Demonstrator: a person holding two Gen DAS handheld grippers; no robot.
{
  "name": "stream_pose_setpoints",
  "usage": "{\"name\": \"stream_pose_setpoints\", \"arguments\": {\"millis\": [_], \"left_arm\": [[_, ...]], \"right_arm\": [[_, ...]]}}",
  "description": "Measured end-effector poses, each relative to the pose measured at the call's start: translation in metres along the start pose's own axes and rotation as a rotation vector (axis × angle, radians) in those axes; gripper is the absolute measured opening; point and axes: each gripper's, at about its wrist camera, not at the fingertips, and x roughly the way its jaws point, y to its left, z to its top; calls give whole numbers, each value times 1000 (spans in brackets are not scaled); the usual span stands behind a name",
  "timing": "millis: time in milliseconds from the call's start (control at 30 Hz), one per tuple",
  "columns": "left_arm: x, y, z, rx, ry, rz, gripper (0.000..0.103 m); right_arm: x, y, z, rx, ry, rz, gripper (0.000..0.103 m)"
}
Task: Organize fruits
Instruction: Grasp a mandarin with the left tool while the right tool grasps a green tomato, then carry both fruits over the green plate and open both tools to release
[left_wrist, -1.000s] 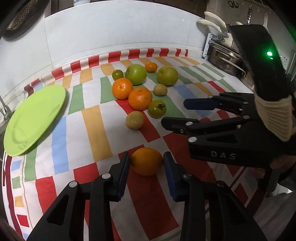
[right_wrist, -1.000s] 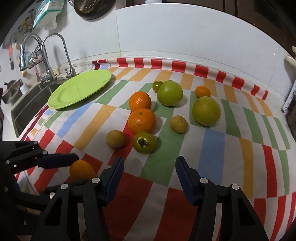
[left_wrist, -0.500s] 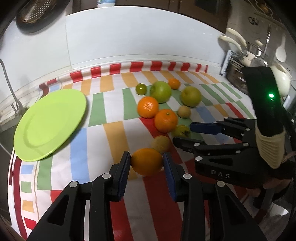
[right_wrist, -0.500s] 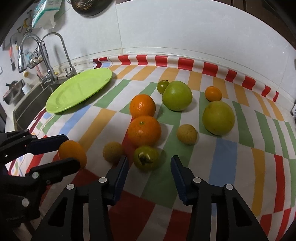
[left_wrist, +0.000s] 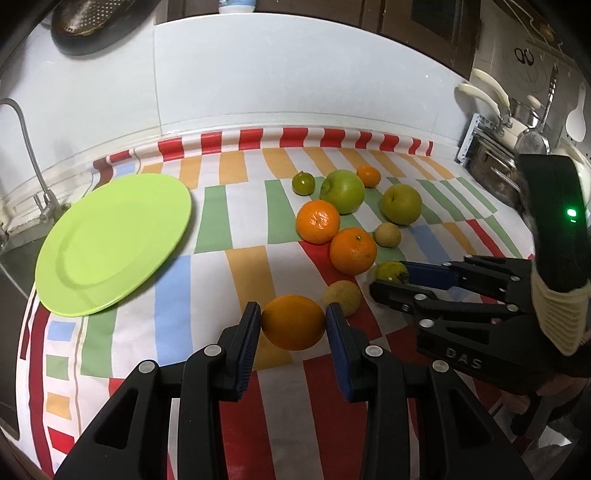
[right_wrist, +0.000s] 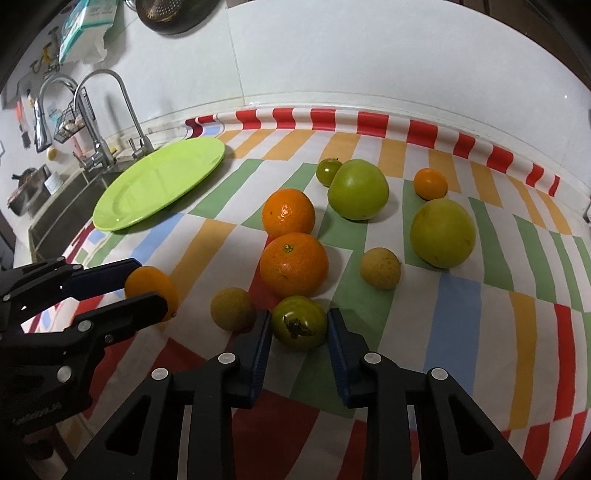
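Gripping an orange (left_wrist: 293, 322), the left gripper (left_wrist: 293, 325) has both blue pads pressed on its sides; the fruit looks lifted off the striped cloth (left_wrist: 243, 273), though the contact underneath is not visible. Right gripper (right_wrist: 299, 325) has just closed its jaws and now sits tight on a green tomato (right_wrist: 299, 322), stem side facing the camera; that tomato still appears to rest on the cloth.

Just beyond the left pads lies a small tan fruit (left_wrist: 342, 297), close to the held orange on its right. Farther back, two oranges (right_wrist: 294, 264) sit touching or nearly so, with a second tan fruit (right_wrist: 380, 268) beside them and a yellow-green pear-like fruit (right_wrist: 442, 233) to the right. Behind those: a green apple (right_wrist: 358, 189), a small green tomato (right_wrist: 328, 171) partly tucked behind it, and a small tangerine (right_wrist: 430, 182).

Open room: the cloth between the cluster and the green plate (left_wrist: 114, 240) is bare. The plate sits at the cloth's left edge, next to the sink (right_wrist: 48, 221) and faucets (right_wrist: 110, 110). The cloth's red-striped far edge runs up against the white wall.

Cut off: gripper bodies block the near cloth; a pot rack (left_wrist: 495, 162) at far right is partly hidden behind the right gripper's body.
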Motion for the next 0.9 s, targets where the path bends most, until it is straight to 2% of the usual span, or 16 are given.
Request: {"name": "stream_pose_setpoints", "arguments": {"millis": [500, 900], "left_arm": [[-52, 11, 1, 0, -112, 55, 36], [-89, 57, 13, -6, -194, 122, 36]], "right_arm": [[-52, 32, 3, -21, -116, -7, 31], [-67, 84, 29, -53, -215, -3, 31]]}}
